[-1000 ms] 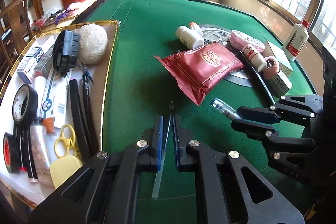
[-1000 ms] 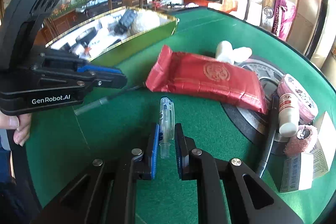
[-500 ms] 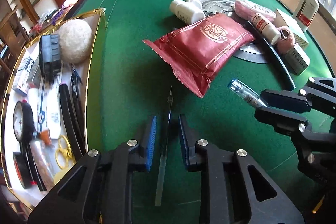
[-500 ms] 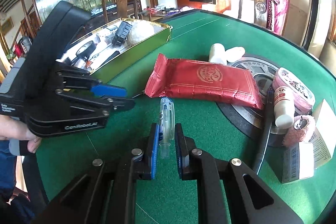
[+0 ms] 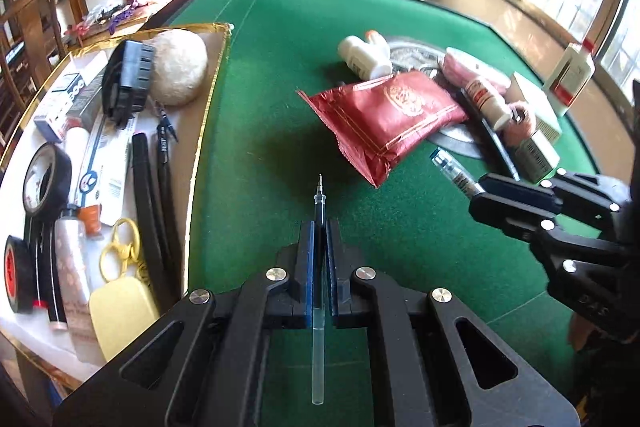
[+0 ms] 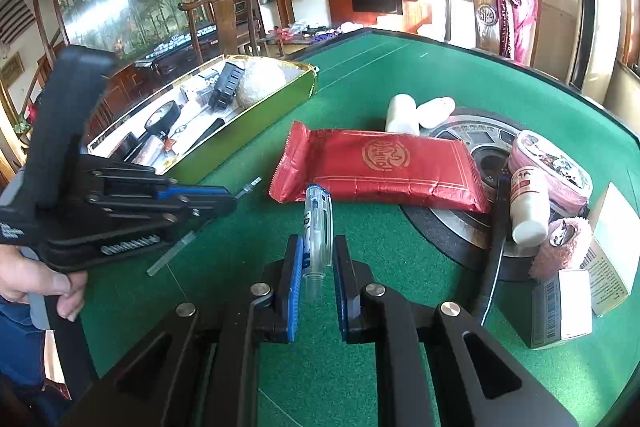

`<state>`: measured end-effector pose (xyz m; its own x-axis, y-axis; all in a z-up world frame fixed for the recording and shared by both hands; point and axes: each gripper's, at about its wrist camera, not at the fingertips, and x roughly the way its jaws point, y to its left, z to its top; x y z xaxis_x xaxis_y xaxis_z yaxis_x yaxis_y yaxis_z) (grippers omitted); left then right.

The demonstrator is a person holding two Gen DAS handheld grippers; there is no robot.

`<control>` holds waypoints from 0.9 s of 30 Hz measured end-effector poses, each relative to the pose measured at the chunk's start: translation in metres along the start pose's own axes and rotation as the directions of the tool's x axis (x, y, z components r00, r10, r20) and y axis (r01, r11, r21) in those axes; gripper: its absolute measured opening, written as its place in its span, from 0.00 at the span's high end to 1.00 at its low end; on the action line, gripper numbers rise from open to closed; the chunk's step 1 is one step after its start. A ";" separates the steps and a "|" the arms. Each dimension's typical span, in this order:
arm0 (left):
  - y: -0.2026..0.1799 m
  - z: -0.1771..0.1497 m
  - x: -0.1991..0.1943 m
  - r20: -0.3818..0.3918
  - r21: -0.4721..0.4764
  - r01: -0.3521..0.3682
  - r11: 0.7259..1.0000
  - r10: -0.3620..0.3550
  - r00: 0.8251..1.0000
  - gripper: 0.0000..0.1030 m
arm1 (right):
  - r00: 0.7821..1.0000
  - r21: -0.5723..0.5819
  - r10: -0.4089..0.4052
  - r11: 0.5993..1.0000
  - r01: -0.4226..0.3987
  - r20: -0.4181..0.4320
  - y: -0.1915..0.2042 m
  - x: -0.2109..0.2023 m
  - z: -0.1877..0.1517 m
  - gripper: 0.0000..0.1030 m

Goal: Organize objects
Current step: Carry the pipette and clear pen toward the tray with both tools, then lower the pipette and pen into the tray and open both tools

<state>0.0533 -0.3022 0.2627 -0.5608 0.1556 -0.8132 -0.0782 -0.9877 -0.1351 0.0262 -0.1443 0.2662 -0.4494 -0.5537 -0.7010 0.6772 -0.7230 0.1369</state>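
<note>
**Pen refill in one gripper, clear pen barrel in the other, above the green table**

At the left edge of the green table (image 5: 280,75) lies a gold-rimmed tray (image 5: 208,107), already filled: rolls of black tape (image 5: 44,179), yellow scissors (image 5: 120,255), a black brush (image 5: 128,83) and a pale round ball (image 5: 180,67) lie packed close together in it.

Just right of the tray, the left gripper (image 5: 319,255) has just closed its jaws, and its blue pads now pinch a thin pen refill (image 5: 319,203). The refill's dark tip juts forward past the fingertips, and its clear tail runs back between the fingers. In the right wrist view a hand (image 6: 36,279) grips the handle of this gripper.

Near the middle of the table a red foil packet (image 5: 384,115) rests partly on a round metal plate (image 6: 472,143). Two white bottles (image 6: 416,113) lie touching each other behind the packet.

Further right, the right gripper (image 6: 316,267) stands narrow, clamped on a clear pen barrel (image 6: 318,223) with blue markings, whose far end points towards the packet.

Towards the right edge a pink case (image 6: 552,167), a small white tube (image 6: 528,207), a fluffy pink item (image 6: 560,247) and small boxes (image 6: 564,307) crowd together.
</note>
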 end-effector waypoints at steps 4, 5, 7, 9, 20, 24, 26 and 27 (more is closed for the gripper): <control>0.009 -0.003 -0.016 0.042 -0.040 0.036 0.999 -0.035 0.998 0.96 | 1.000 0.008 0.020 1.000 -0.020 0.007 0.005 -0.002 0.000 0.88; 0.012 -0.005 -0.020 0.049 -0.048 0.045 0.998 -0.042 0.998 0.96 | 1.000 0.008 0.024 1.000 -0.024 0.009 0.007 -0.003 0.000 0.88; 0.018 -0.005 -0.029 0.067 -0.065 0.053 0.997 -0.048 0.997 0.96 | 0.999 0.011 0.036 0.999 -0.036 0.010 0.012 -0.004 -0.001 0.88; 0.026 -0.003 -0.036 0.089 -0.083 0.070 0.994 -0.062 0.994 0.96 | 0.999 0.018 0.048 0.999 -0.048 0.017 0.016 -0.005 -0.002 0.88; 0.085 -0.004 -0.096 0.226 -0.180 0.114 0.977 -0.071 0.972 0.96 | 0.990 0.051 0.125 0.990 -0.129 0.065 0.044 -0.012 0.010 0.88; 0.111 -0.007 -0.106 0.231 -0.214 0.076 0.974 -0.025 0.973 0.96 | 0.983 0.060 0.169 0.983 -0.174 0.077 0.061 -0.006 0.020 0.88; 0.123 -0.010 -0.108 0.225 -0.225 0.055 0.973 -0.003 0.974 0.96 | 0.979 0.059 0.189 0.979 -0.193 0.074 0.072 -0.001 0.025 0.88; 0.129 -0.010 -0.108 0.222 -0.232 0.048 0.972 0.005 0.975 0.96 | 0.978 0.060 0.197 0.978 -0.202 0.075 0.078 0.002 0.029 0.88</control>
<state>0.1123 -0.4466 0.3274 -0.7304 0.1442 -0.6676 0.0882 -0.9494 -0.3015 0.0610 -0.2136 0.2953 -0.3498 -0.7147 -0.6057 0.7177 -0.6200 0.3171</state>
